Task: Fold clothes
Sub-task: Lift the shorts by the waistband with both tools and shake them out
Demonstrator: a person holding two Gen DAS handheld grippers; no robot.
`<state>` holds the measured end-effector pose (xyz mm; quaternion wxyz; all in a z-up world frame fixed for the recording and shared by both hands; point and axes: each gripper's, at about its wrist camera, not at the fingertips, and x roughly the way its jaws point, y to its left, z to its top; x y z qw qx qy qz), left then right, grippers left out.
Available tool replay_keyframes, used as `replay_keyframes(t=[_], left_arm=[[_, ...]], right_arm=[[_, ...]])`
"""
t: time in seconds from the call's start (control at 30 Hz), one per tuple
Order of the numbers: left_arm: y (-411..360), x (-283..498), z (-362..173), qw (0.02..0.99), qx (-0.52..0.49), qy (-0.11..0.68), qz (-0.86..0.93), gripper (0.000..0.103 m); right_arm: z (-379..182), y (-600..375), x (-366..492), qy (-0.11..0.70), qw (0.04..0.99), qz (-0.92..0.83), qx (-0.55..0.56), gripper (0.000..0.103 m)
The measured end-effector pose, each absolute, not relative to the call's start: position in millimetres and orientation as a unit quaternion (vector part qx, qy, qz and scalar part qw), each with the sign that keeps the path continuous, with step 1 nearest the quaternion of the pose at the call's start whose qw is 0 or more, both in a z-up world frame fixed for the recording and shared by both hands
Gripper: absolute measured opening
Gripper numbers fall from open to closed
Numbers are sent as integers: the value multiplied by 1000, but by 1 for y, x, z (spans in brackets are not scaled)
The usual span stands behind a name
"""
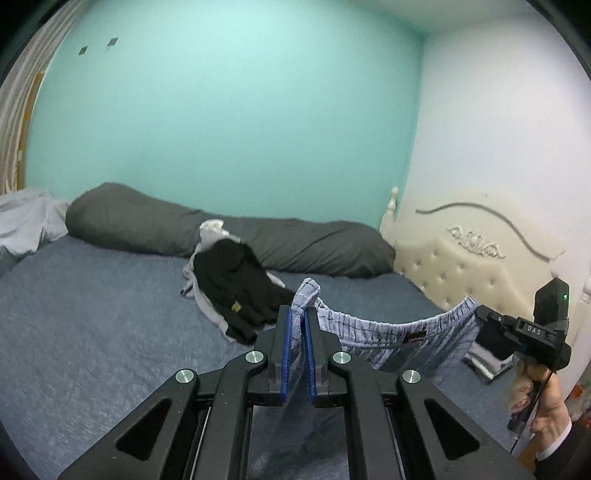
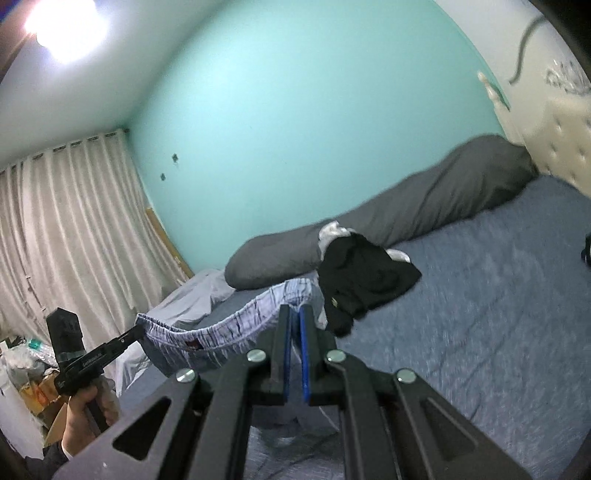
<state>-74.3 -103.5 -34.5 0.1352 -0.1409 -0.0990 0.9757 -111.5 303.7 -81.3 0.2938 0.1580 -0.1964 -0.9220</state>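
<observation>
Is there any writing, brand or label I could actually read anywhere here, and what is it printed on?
"DAS": on the body of the right gripper, seen from the left wrist.
Dark tag on the waistband of the striped boxer shorts: too blurred to read.
Gold mark on the black garment: too small to read.
Lettering on the left gripper: blurred.

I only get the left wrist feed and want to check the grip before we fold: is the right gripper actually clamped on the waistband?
Observer: Yes. In the right wrist view the right gripper is shut on the striped boxers, at the waistband.
Operator: Anything behind my camera?
Observer: Cream curtains cover the wall on that side.
Operator: Is the room lit?
Observer: A bright ceiling light is on.
</observation>
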Motion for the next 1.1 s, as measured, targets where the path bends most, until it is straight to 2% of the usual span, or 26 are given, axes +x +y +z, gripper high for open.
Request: replay_keyframes(t=[0.1, 0.27, 0.73, 1.1], left_arm=[[-105, -57, -16, 137, -132, -100, 977, 7], [-106, -49, -16, 140, -150, -103, 973, 7], [-87, -45, -74, 150, -219, -98, 959, 7], [-95, -32, -53, 156, -205, -101, 961, 7]], right_arm=[[-60, 304, -97, -185, 302, -924, 146, 4], [-50, 301, -86, -167, 310, -924, 151, 4], [-120, 306, -87, -184, 297, -907, 235, 4], [-87, 311, -69, -185, 316, -908, 204, 4]])
